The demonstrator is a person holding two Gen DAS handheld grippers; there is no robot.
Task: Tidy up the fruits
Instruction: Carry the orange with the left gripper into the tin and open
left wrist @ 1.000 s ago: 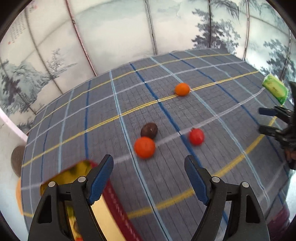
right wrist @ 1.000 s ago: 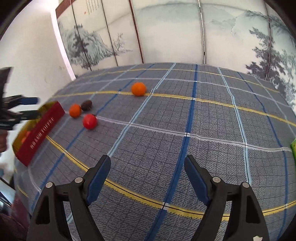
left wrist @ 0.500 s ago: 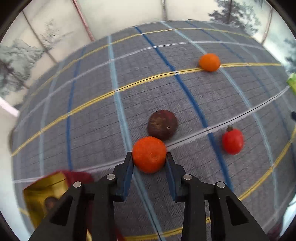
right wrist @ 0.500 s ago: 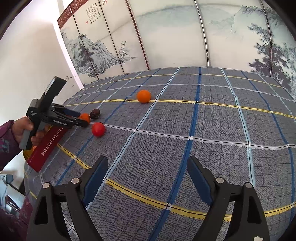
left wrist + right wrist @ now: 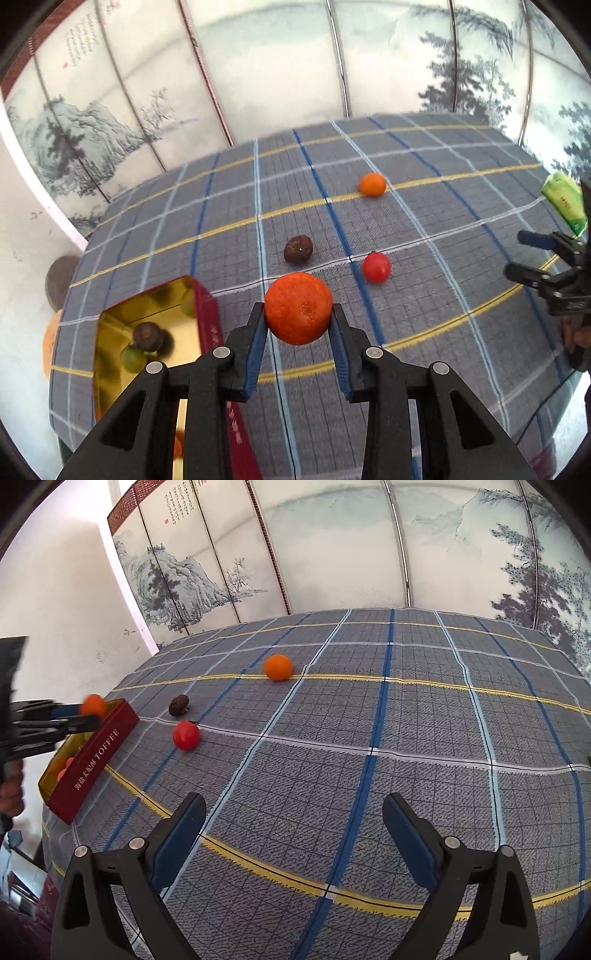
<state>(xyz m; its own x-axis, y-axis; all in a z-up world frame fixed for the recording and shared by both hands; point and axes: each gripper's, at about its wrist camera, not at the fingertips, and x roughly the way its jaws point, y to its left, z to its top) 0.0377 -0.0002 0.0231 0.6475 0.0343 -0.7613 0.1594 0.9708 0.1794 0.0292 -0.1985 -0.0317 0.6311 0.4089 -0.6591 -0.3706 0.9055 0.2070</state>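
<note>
Orange fruit [image 5: 298, 307] sits pinched in the left gripper [image 5: 298, 325] jaws — near the tabletop's [image 5: 369, 720] left edge; right gripper [image 5: 295, 834] jaws are opening, nothing between.

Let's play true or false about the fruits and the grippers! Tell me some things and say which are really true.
1. The left gripper holds an orange fruit. True.
2. The red fruit is inside the toffee box. False: it lies on the checked cloth, outside the box.
3. The right gripper holds a fruit. False: nothing is between its opening jaws.
4. A dark brown fruit lies on the cloth. True.
5. The box is empty. False: fruits are already inside.
</note>
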